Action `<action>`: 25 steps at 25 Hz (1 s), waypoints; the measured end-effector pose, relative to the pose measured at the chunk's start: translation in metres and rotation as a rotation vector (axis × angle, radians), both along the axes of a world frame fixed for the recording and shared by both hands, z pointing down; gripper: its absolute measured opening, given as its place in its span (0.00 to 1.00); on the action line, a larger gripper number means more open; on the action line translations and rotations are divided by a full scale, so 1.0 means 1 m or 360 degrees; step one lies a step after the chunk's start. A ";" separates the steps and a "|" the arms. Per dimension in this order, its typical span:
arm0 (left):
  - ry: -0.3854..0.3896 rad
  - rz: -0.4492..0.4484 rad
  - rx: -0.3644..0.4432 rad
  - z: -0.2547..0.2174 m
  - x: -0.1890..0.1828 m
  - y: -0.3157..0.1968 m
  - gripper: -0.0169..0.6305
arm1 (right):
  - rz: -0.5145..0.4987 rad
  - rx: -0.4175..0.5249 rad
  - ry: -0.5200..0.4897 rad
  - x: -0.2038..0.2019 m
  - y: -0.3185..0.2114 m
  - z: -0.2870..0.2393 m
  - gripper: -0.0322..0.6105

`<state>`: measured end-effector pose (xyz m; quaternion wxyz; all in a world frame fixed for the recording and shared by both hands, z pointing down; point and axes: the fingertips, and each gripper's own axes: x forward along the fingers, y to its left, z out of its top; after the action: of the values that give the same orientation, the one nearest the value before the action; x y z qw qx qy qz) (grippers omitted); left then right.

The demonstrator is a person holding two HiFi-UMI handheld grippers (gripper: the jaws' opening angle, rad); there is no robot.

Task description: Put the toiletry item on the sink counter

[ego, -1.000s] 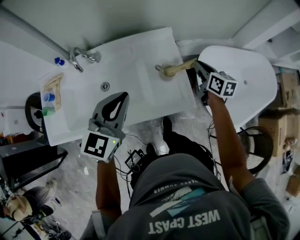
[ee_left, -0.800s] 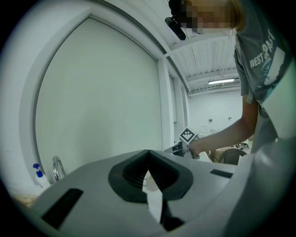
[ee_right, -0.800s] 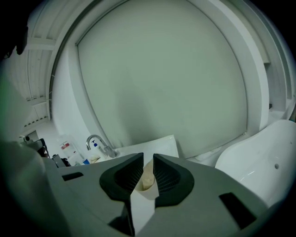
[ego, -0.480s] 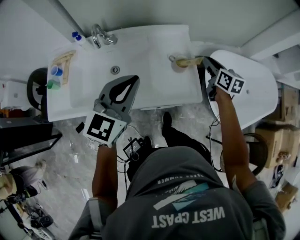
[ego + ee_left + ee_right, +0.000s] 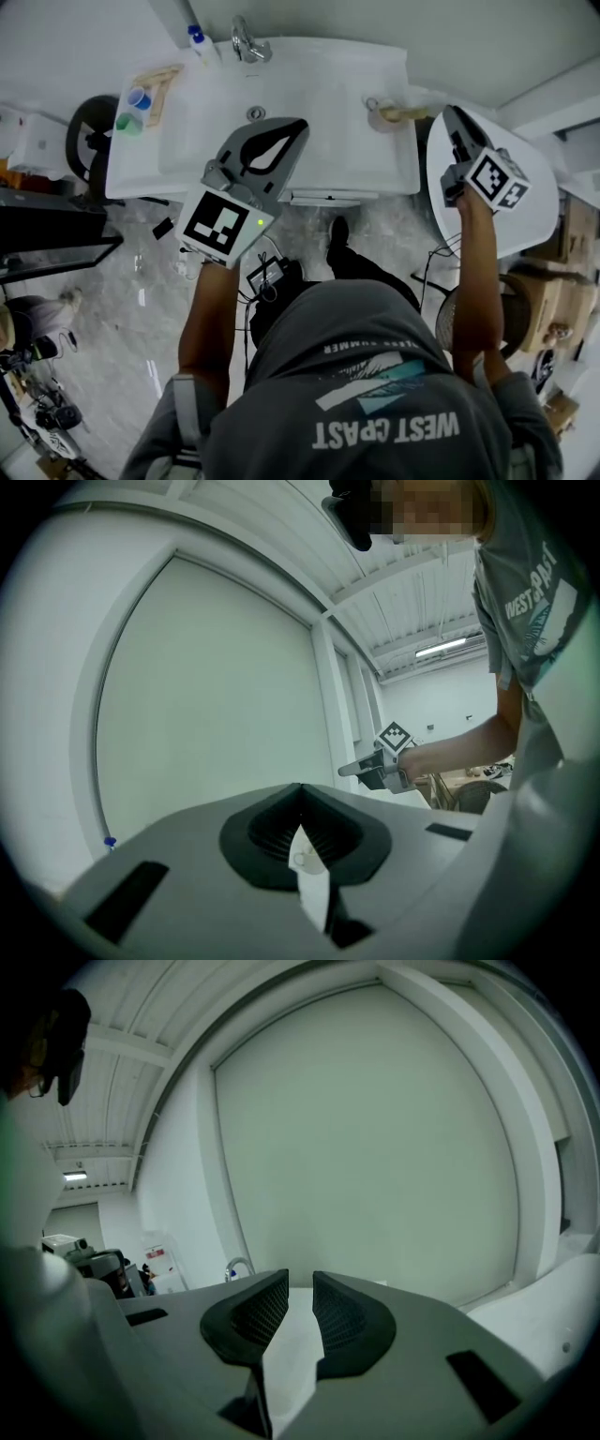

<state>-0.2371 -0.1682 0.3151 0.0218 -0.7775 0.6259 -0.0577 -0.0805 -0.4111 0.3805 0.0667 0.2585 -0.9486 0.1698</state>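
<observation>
The toiletry item [image 5: 388,113], a tan brush with a pale round head, lies on the white sink counter [image 5: 328,155] at its right end. My right gripper [image 5: 454,116] hovers just right of it over a round white table, clear of the handle. Its jaws [image 5: 300,1281] are closing with a narrow gap and nothing between them. My left gripper [image 5: 284,141] hangs over the counter's front edge, its tips [image 5: 300,787] touching and empty. The right gripper [image 5: 375,763] also shows in the left gripper view.
A faucet [image 5: 246,37] and a blue-capped bottle [image 5: 197,39] stand at the counter's back. Blue [image 5: 139,97] and green [image 5: 128,121] cups sit by a tan tray [image 5: 161,82] at its left end. The round white table [image 5: 530,220] adjoins the counter's right. Cables lie on the floor below.
The right gripper let go of the tan brush's handle and drew back to the right, over the round table. The brush stays on the counter. The left gripper stayed shut.
</observation>
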 end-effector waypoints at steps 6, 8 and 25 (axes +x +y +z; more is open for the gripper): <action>-0.0058 0.0023 0.0069 -0.020 0.008 0.032 0.03 | -0.0134 0.0198 -0.0039 -0.005 0.066 -0.064 0.14; -0.0078 0.0039 0.0089 -0.027 0.012 0.041 0.03 | -0.0190 0.0256 -0.0026 -0.006 0.090 -0.079 0.13; -0.0191 0.0325 0.0239 -0.071 0.086 0.113 0.03 | -0.0346 0.0716 0.0228 0.023 0.272 -0.142 0.11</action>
<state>-0.1512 -0.0547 0.2440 0.1230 -0.8285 0.5436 -0.0545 -0.0577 -0.1391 0.2388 0.0923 0.1745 -0.9776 -0.0724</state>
